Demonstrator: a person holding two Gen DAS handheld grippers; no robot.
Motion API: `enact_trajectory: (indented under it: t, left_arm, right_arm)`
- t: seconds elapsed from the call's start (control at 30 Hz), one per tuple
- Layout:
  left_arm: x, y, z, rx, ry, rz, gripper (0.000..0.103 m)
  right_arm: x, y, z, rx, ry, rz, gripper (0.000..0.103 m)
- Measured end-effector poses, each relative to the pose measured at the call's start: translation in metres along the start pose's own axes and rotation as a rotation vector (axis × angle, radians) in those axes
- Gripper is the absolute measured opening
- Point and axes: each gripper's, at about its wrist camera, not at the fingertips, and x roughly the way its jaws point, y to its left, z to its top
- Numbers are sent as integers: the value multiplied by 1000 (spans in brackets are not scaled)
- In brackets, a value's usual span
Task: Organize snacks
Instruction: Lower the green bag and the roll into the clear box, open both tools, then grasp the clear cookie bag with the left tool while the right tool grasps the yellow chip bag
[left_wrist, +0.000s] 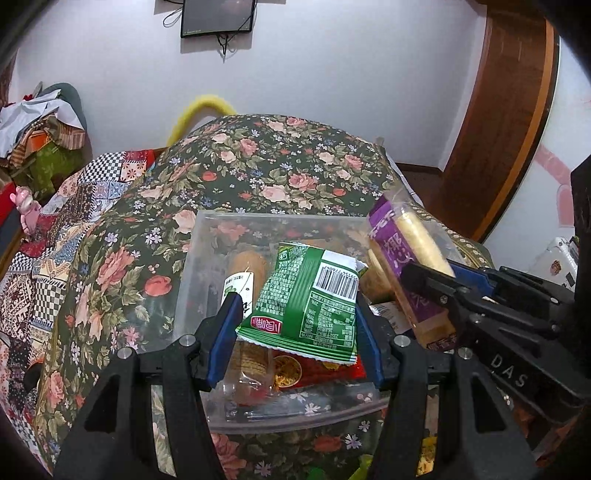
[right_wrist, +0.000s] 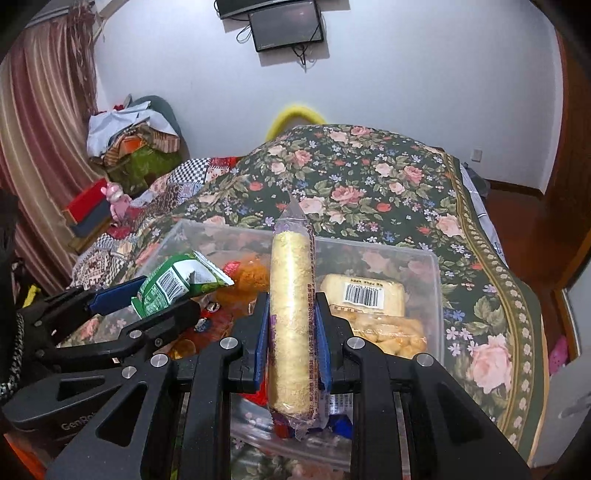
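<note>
My left gripper (left_wrist: 295, 314) is shut on a green snack packet (left_wrist: 306, 299), held above a clear plastic bin (left_wrist: 199, 236) on the flowered bedspread. My right gripper (right_wrist: 291, 325) is shut on a long purple-wrapped yellow wafer roll (right_wrist: 290, 314), standing upright over the same clear plastic bin (right_wrist: 436, 280). In the left wrist view the right gripper (left_wrist: 436, 291) comes in from the right with the wafer roll (left_wrist: 402, 254). In the right wrist view the left gripper (right_wrist: 147, 295) holds the green packet (right_wrist: 173, 284) at the left. Several snacks lie inside the bin, among them a pale barcoded pack (right_wrist: 362, 299).
A flowered bedspread (right_wrist: 369, 184) covers the bed, with a patchwork quilt (left_wrist: 44, 266) at its left. Piled clothes (right_wrist: 129, 140) and a pink toy (right_wrist: 116, 199) lie at the far left. A dark screen (right_wrist: 284, 26) hangs on the white wall. A wooden door frame (left_wrist: 498, 110) stands right.
</note>
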Motion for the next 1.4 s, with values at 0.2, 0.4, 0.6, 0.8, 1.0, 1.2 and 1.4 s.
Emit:
enact_trajectory:
  t: [0.2, 0.4, 0.6, 0.8, 1.0, 1.2, 1.4]
  left_arm:
    - [7, 0, -1, 4, 42, 12, 59]
    - [3, 5, -3, -17, 62, 2, 60]
    - [-17, 6, -3, -13, 34, 14, 66]
    - [-43, 6, -5, -11, 4, 22, 74]
    - [-66, 4, -23, 7, 9, 19, 77]
    - [-80, -2, -56, 20, 56, 3, 82]
    - [-79, -15, -96, 60, 126, -21, 83]
  right_arm:
    - [1, 4, -2, -19, 15, -13, 21]
    - [1, 4, -4, -14, 25, -10, 28]
    - [-13, 5, -5, -31, 10, -28, 43]
    - [-41, 0, -9, -19, -30, -35, 58]
    - [-70, -4, -27, -17, -43, -37, 66]
    - [-81, -4, -59, -28, 5, -44, 67]
    - [-80, -8, -94, 1, 74, -34, 67]
